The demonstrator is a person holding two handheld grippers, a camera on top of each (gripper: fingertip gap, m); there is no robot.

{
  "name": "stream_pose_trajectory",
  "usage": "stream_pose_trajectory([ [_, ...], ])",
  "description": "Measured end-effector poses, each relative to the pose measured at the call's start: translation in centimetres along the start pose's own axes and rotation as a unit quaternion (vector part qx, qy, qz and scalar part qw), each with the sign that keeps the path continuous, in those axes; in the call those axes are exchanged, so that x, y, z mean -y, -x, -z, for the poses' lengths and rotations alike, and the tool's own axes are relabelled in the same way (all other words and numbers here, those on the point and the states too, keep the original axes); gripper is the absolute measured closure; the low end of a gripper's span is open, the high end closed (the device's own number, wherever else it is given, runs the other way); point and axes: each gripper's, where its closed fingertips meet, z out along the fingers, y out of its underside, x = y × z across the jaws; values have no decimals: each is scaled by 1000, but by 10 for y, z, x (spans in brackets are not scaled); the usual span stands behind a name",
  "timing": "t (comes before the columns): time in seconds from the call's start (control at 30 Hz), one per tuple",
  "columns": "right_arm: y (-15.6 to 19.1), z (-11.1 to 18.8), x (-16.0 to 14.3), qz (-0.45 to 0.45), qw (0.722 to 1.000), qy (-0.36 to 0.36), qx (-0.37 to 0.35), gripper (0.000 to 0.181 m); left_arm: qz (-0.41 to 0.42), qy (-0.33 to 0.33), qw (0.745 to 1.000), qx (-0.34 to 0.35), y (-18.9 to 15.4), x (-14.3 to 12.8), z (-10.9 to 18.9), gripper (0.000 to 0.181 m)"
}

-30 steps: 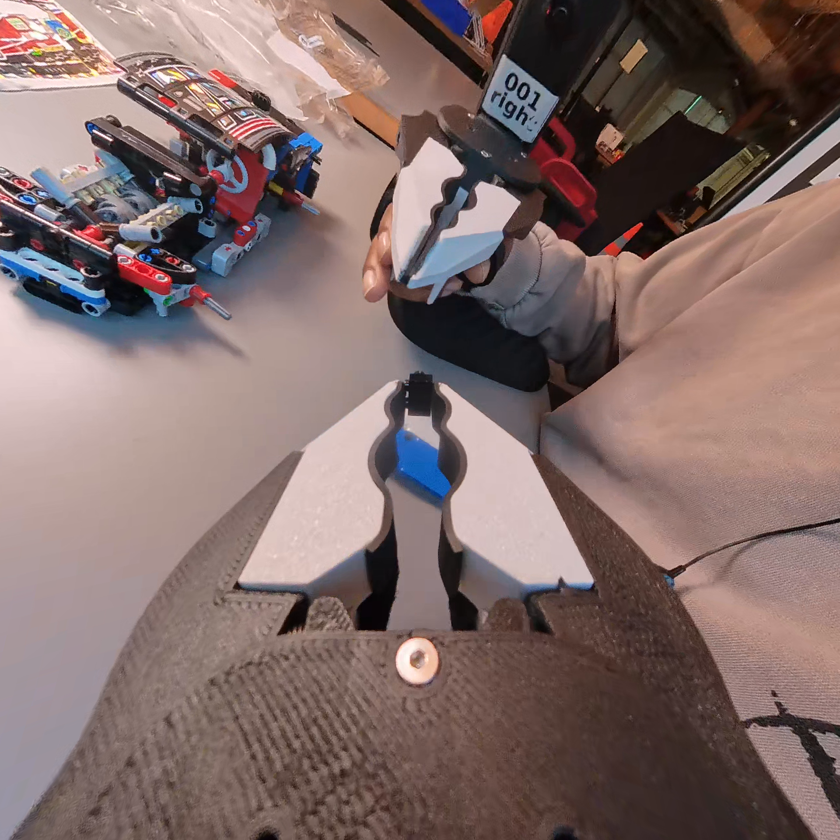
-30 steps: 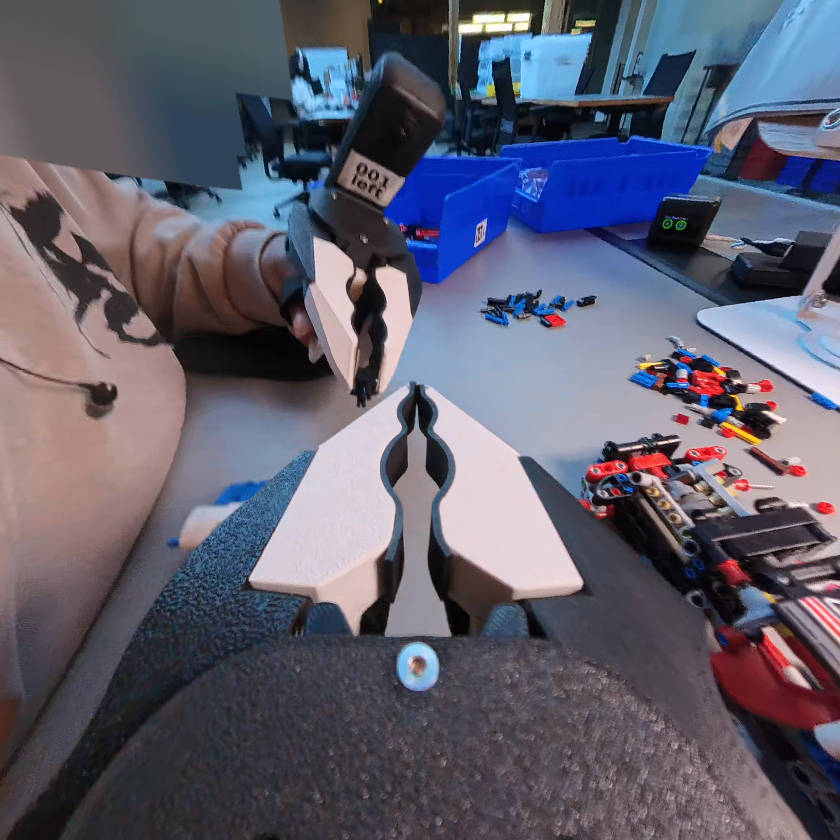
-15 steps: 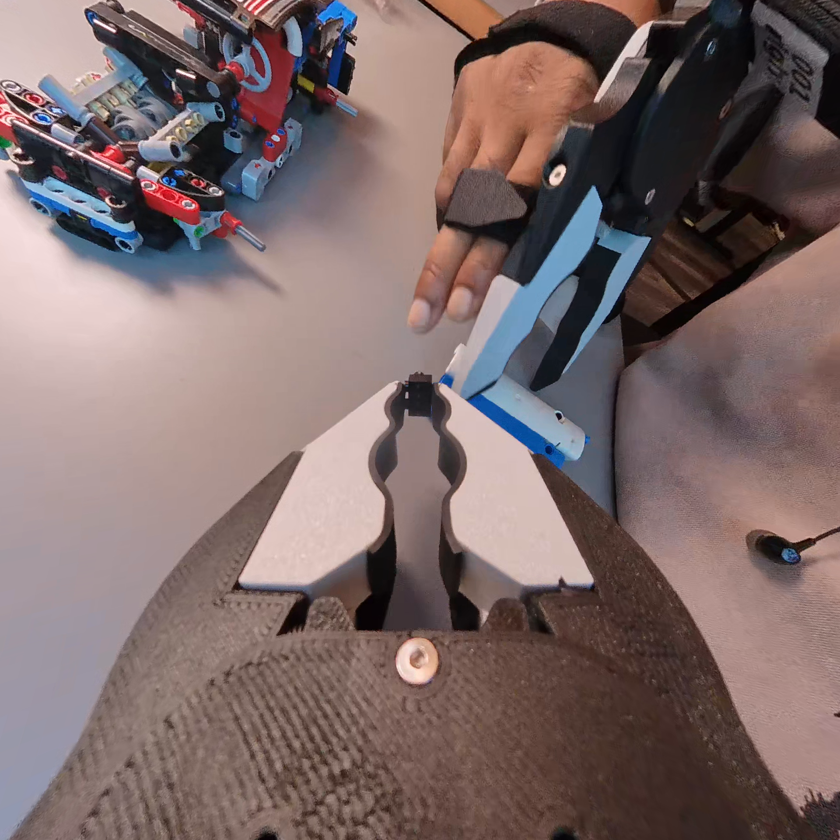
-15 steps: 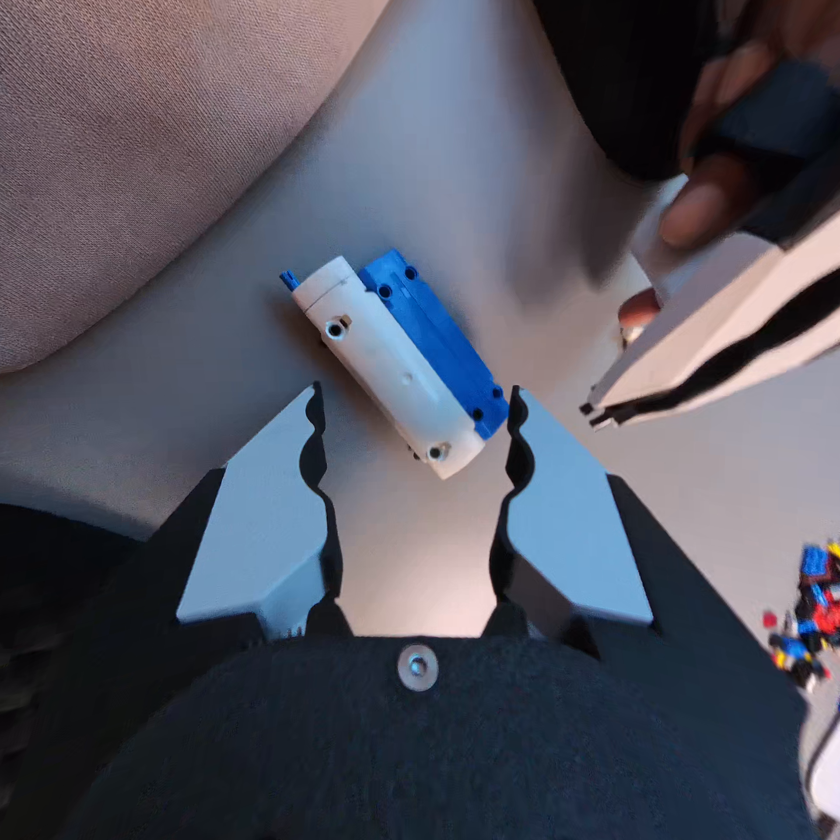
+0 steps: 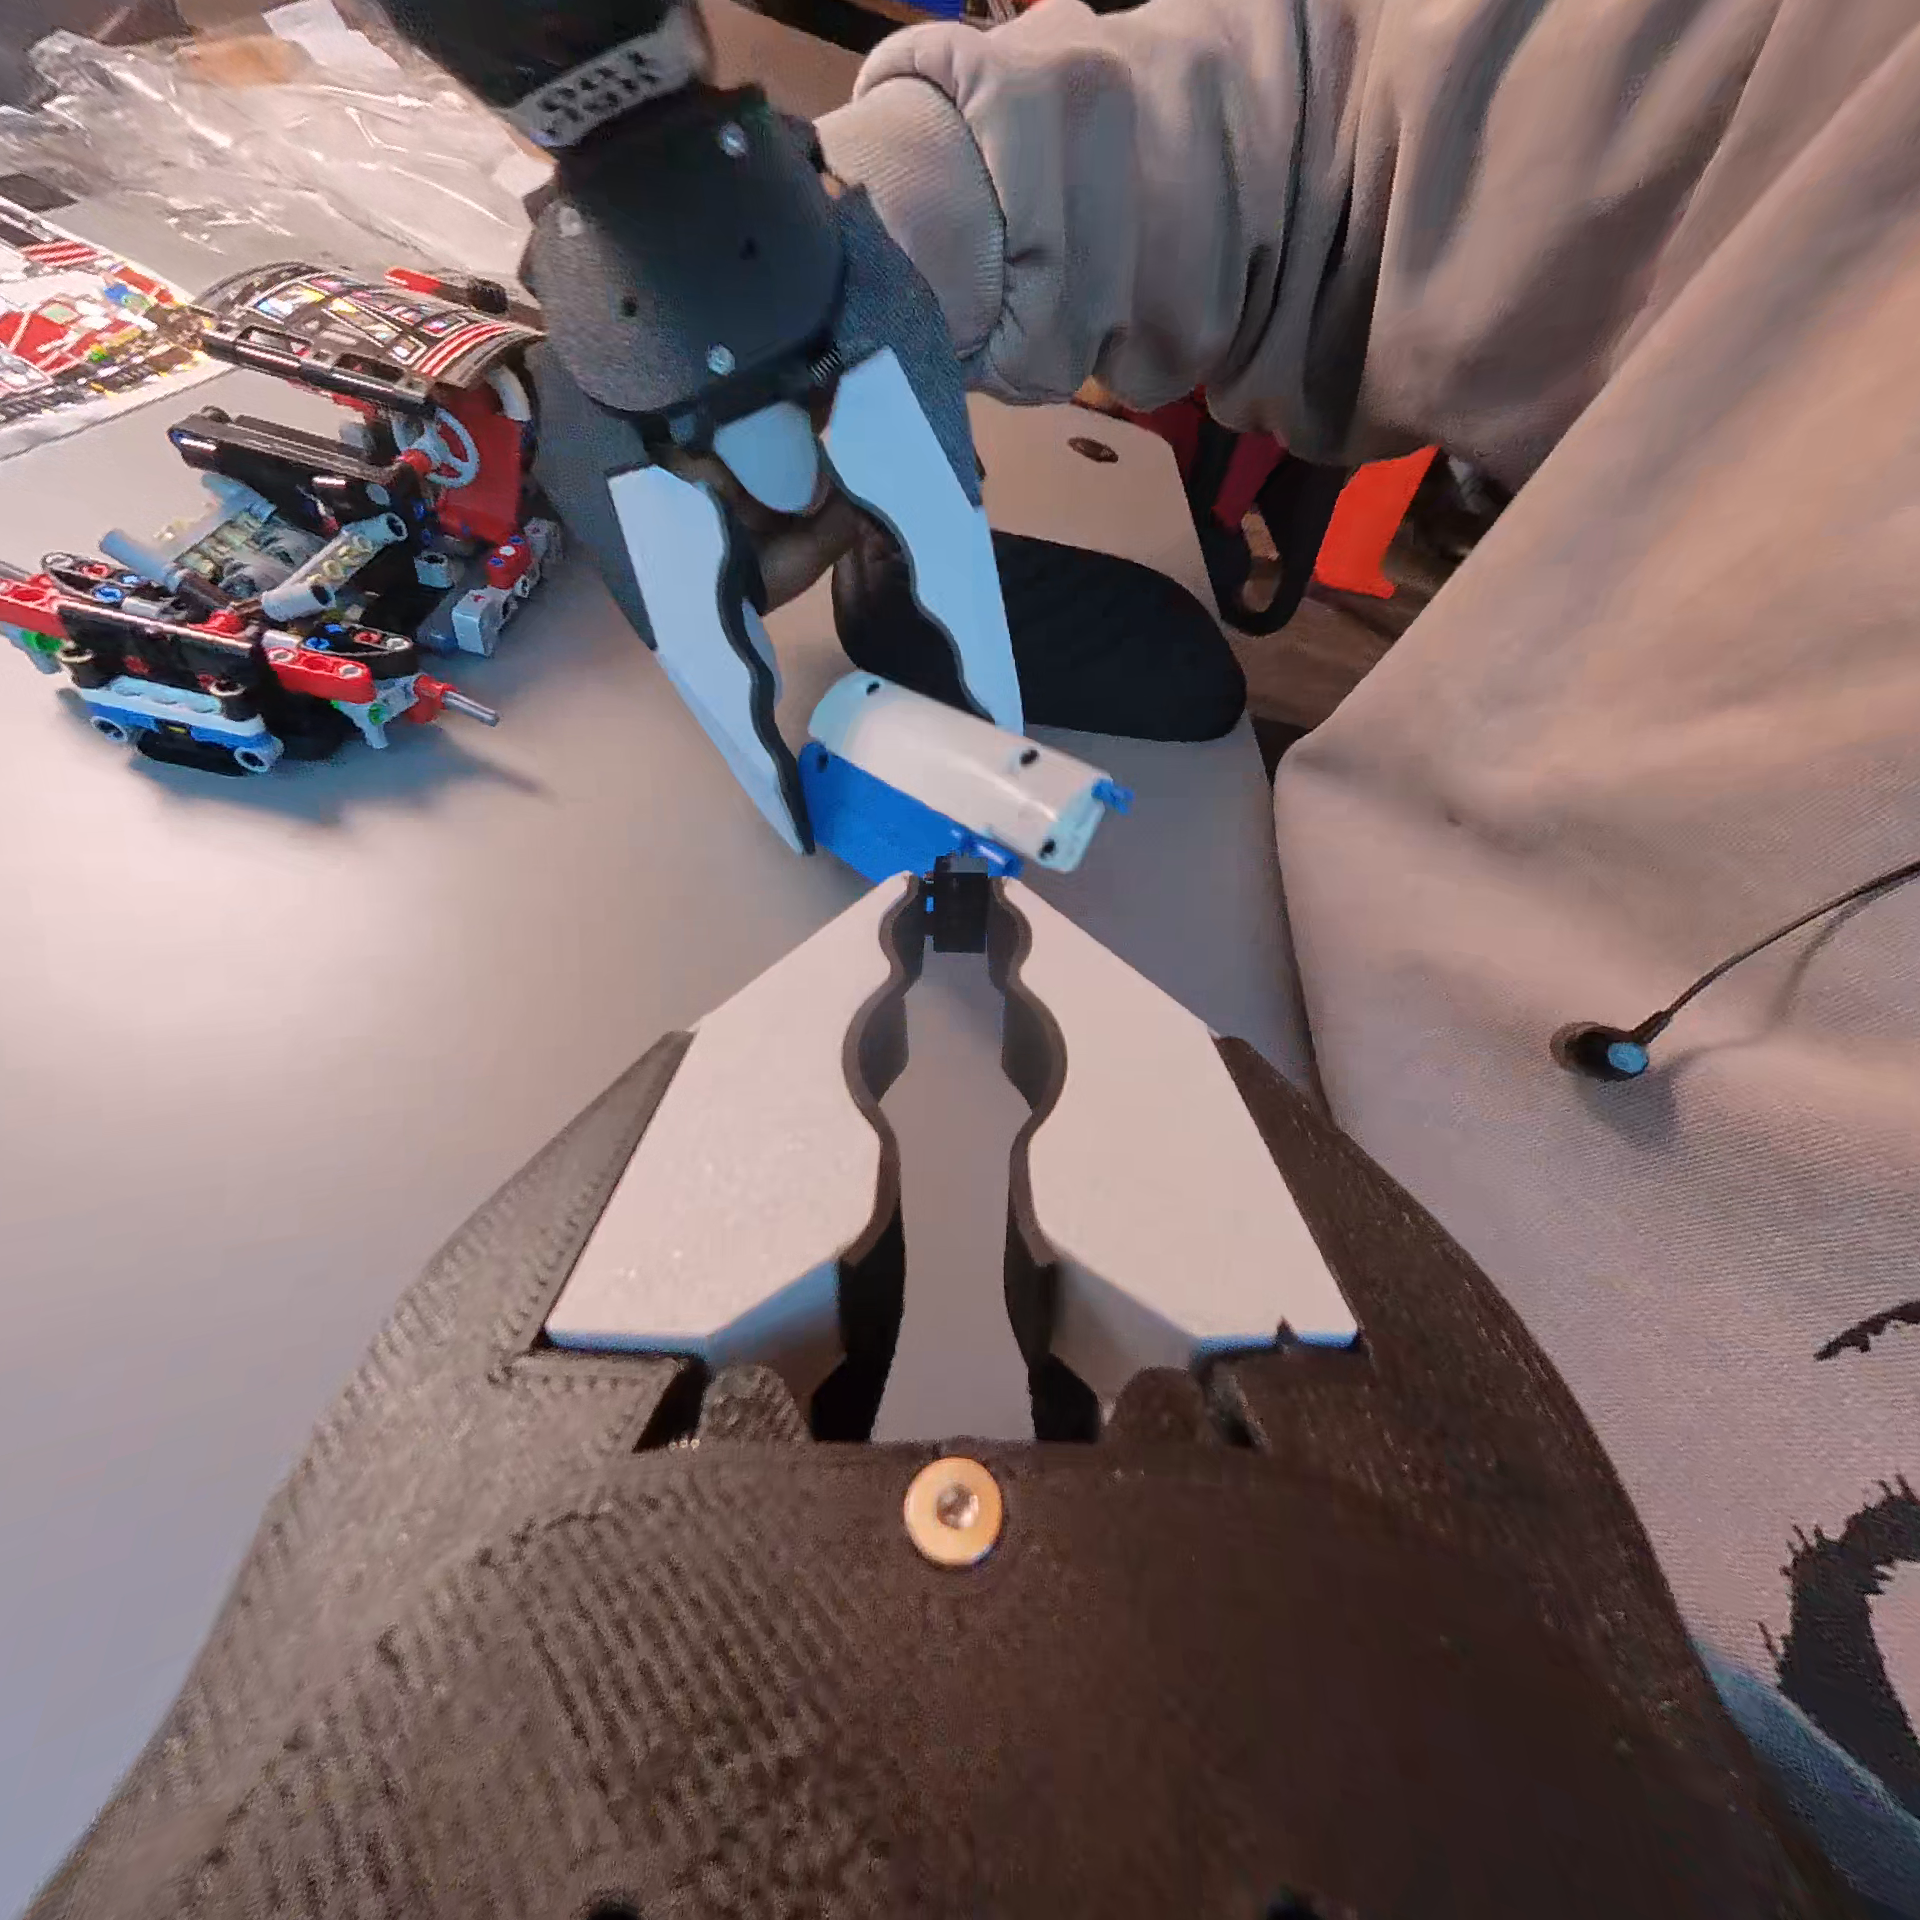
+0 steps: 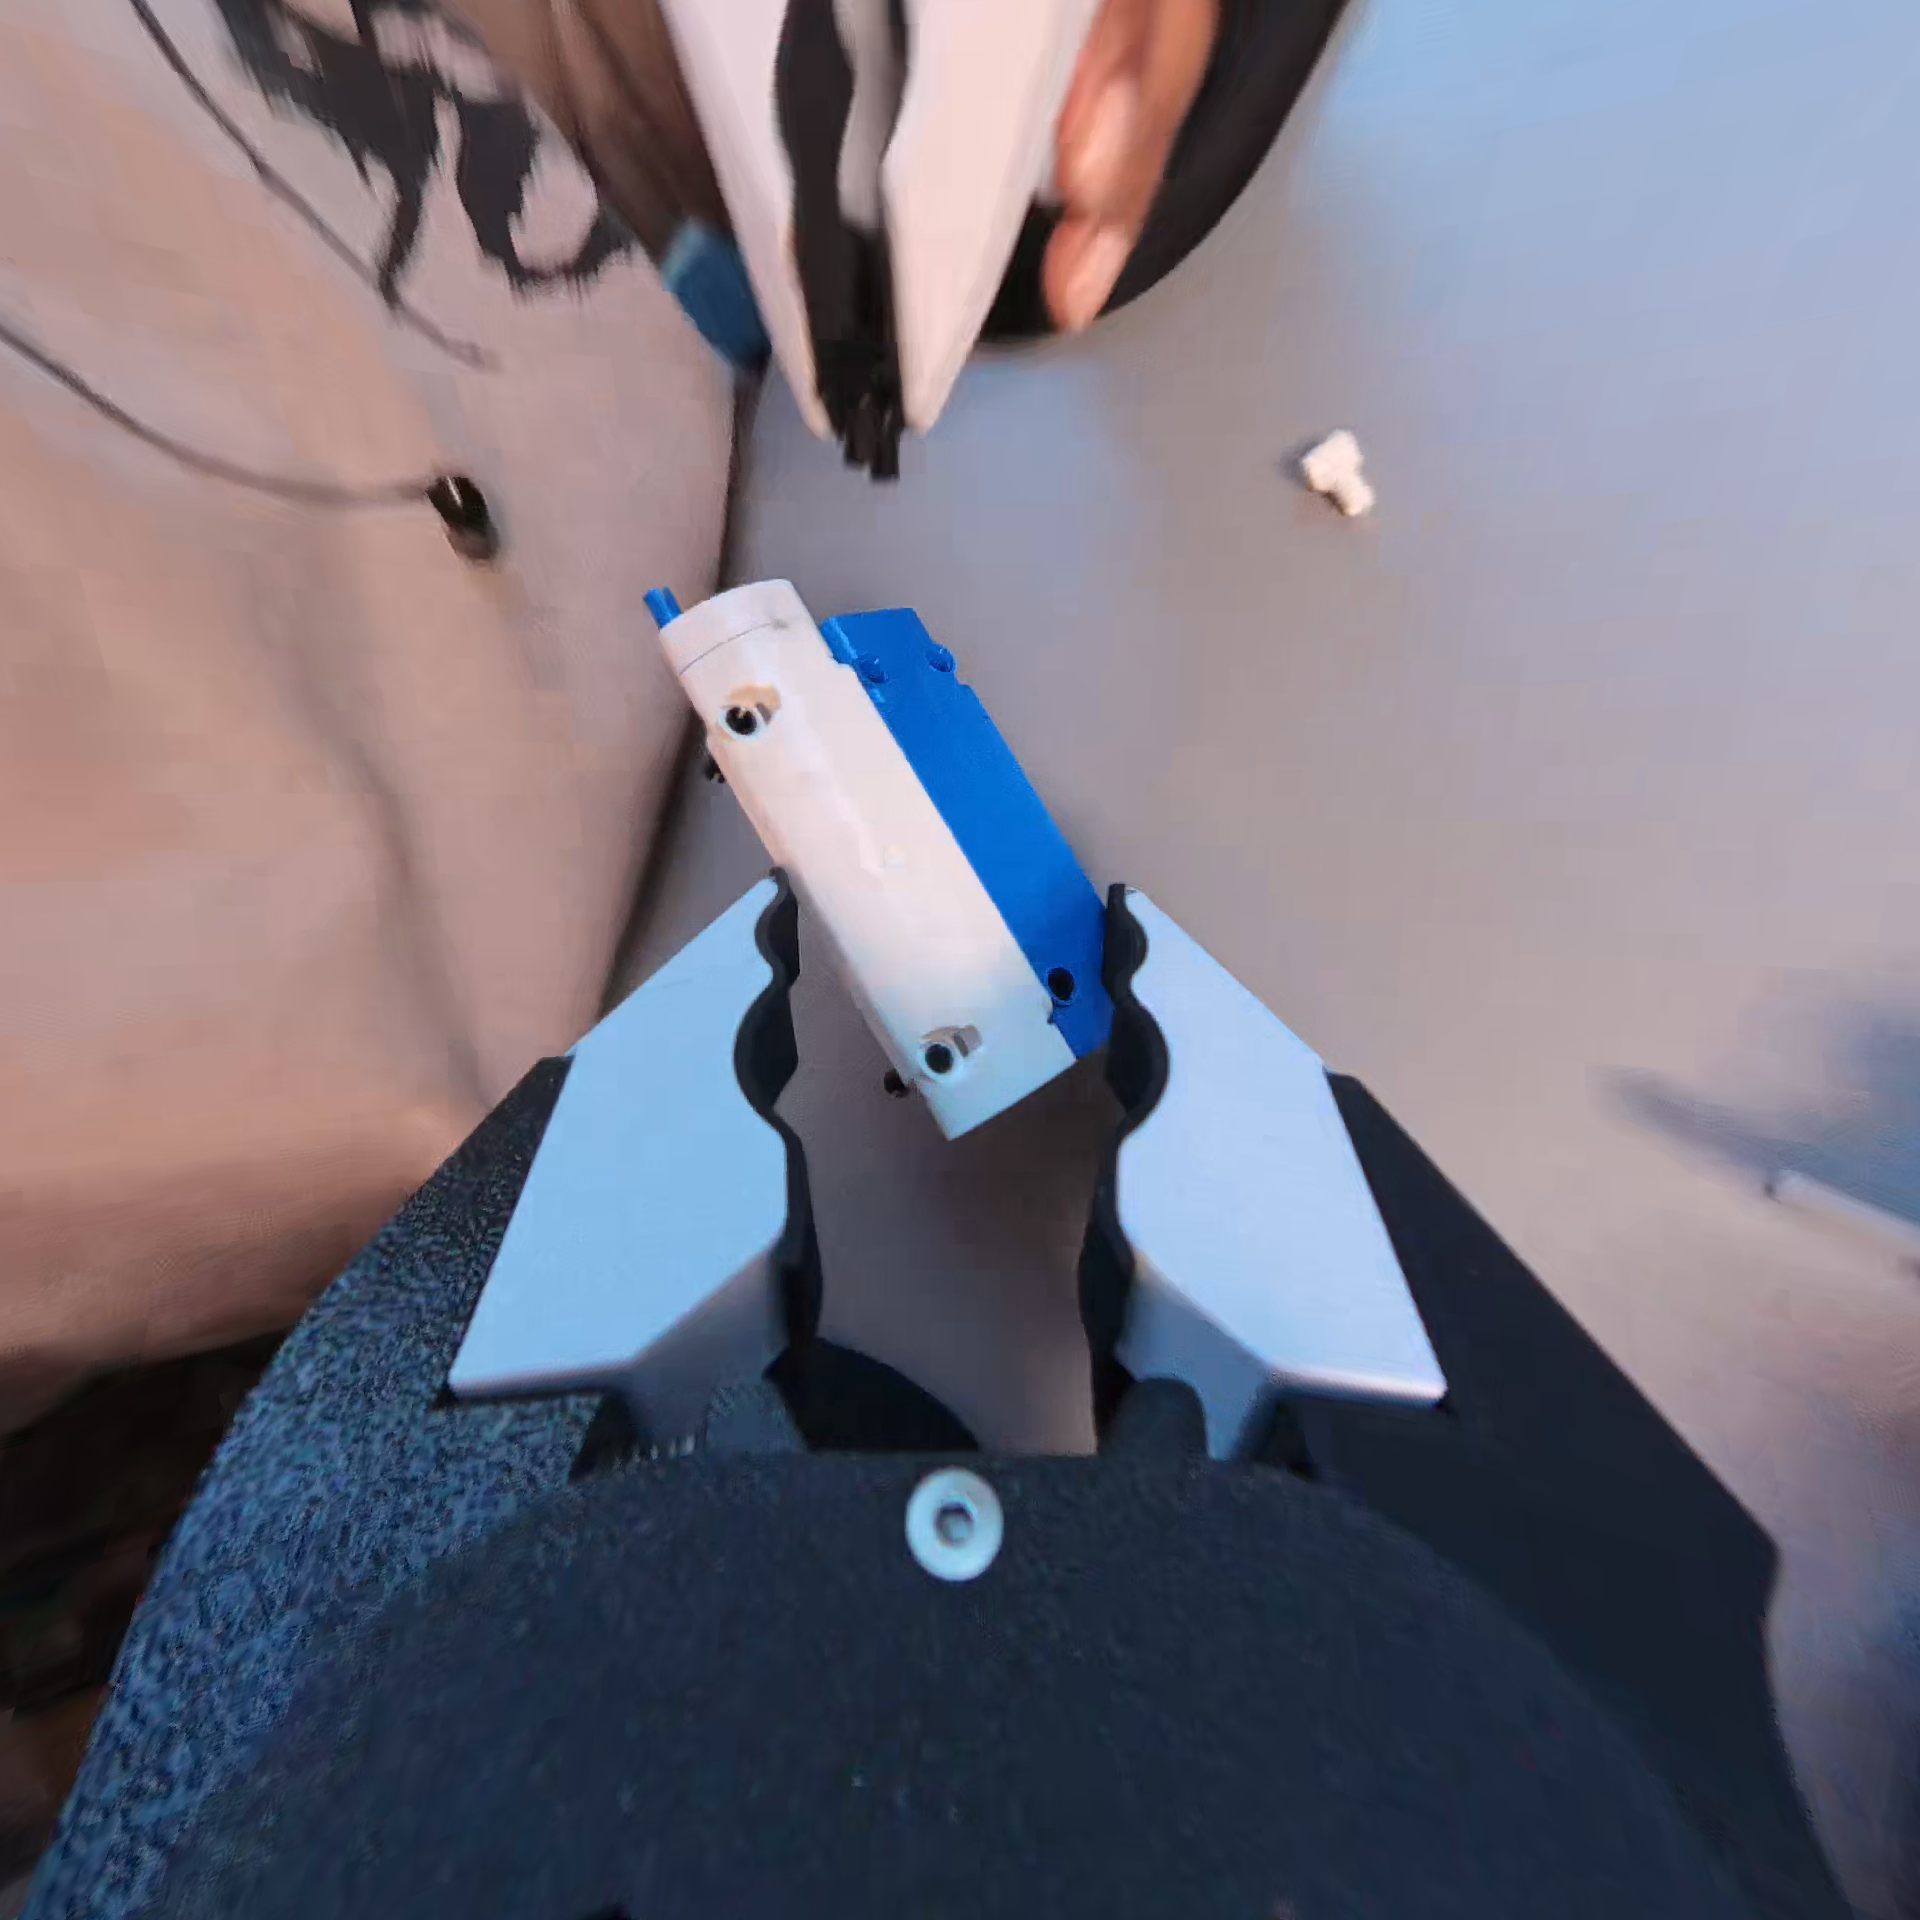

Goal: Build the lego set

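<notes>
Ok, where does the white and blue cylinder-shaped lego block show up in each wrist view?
Left wrist view: the white and blue cylinder-shaped lego block lies on the grey table just above centre, between the right gripper's open jaws.
Right wrist view: it sits at centre, its near end between that view's own jaws, angled up and left.
Shared landmark: the small black lego piece pinched in the left gripper.

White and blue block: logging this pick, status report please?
Right gripper open, straddling white and blue block on table, not clamped. Left gripper shut on small black piece, close by. Nothing between them.
</notes>
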Motion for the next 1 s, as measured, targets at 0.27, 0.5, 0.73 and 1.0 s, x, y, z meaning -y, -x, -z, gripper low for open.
stream_pose_trajectory([
  [0.27,4,19,27,-126,974,-180,55,125,-105,2,990,95,15,10,-11,172],
  [0.5,12,-3,5,-204,967,-118,99,125,-111,53,987,101,21,-5,-21,172],
  [0.73,-11,1,-3,-179,982,-55,0,126,-96,91,988,80,18,-17,-28,172],
  [1.0,12,-5,-13,-114,992,52,18,127,-98,93,990,28,4,-15,-36,172],
])
